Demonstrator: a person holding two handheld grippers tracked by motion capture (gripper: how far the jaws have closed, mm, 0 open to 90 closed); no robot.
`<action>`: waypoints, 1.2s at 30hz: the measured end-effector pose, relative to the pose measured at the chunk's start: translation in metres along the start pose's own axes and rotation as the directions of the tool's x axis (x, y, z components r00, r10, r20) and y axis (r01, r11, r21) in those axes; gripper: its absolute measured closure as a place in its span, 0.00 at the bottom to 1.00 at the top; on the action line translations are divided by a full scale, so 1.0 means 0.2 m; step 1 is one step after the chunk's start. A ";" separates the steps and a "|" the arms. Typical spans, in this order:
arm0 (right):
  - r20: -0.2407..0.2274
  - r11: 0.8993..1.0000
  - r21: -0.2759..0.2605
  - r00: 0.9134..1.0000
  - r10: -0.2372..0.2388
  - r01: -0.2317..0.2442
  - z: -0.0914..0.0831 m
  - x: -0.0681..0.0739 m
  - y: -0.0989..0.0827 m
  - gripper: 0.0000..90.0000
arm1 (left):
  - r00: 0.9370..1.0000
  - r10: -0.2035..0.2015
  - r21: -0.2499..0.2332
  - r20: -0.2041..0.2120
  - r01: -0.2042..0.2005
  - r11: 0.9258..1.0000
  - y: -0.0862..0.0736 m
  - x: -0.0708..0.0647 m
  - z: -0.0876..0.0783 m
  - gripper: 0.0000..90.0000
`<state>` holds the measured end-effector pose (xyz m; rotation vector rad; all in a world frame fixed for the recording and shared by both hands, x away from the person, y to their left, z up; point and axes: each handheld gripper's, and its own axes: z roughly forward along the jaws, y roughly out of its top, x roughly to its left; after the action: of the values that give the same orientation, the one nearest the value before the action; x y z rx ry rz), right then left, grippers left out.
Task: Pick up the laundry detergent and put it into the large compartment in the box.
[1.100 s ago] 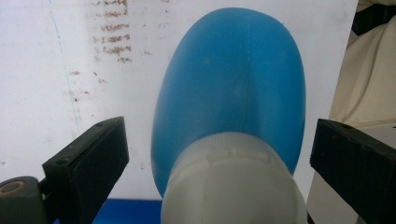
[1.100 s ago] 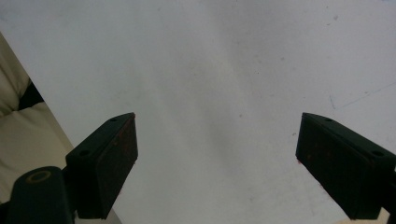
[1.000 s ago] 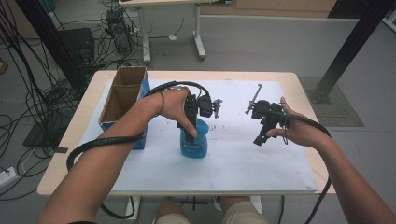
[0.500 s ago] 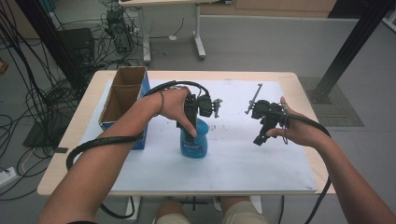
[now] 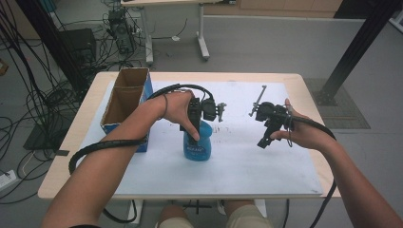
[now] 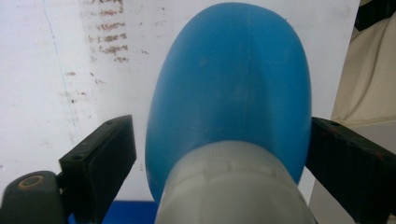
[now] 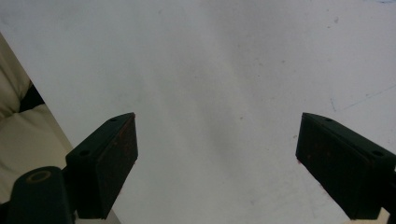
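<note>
Blue bottle (image 5: 197, 147): upright, toward table's (image 5: 247, 178) near edge, left of centre; left gripper (image 6: 219, 154) jaws just closing around it, left pad still apart. Right gripper (image 5: 266, 137): spread, empty. Cardboard box (image 5: 124, 102): far-left edge

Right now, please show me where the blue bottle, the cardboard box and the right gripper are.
blue bottle (image 5: 197, 147): high view, on its labelled body.
cardboard box (image 5: 110, 113): high view, on its left wall.
right gripper (image 5: 262, 142): high view, at its jaw tips.
</note>
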<state>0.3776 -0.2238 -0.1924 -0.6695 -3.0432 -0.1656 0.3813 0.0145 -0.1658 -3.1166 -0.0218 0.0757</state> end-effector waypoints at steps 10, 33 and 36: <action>-0.001 1.000 0.000 1.000 0.006 -0.006 0.00 0.00 0.00 0.14 | 1.000 0.001 -0.006 0.001 -0.001 1.000 0.00 0.01 0.00 0.23; -0.003 1.000 0.005 1.000 0.004 -0.004 0.01 -0.01 0.01 0.14 | 1.000 0.003 -0.019 0.013 -0.002 1.000 -0.01 0.03 0.01 0.36; -0.003 1.000 0.003 1.000 0.005 -0.005 0.01 -0.01 0.01 0.15 | 1.000 0.008 -0.022 0.017 -0.008 1.000 -0.01 0.03 0.02 0.38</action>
<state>0.3800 -0.2222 -0.1946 -0.6765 -3.0378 -0.1615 0.3869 0.0167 -0.1691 -3.1383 -0.0105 0.1026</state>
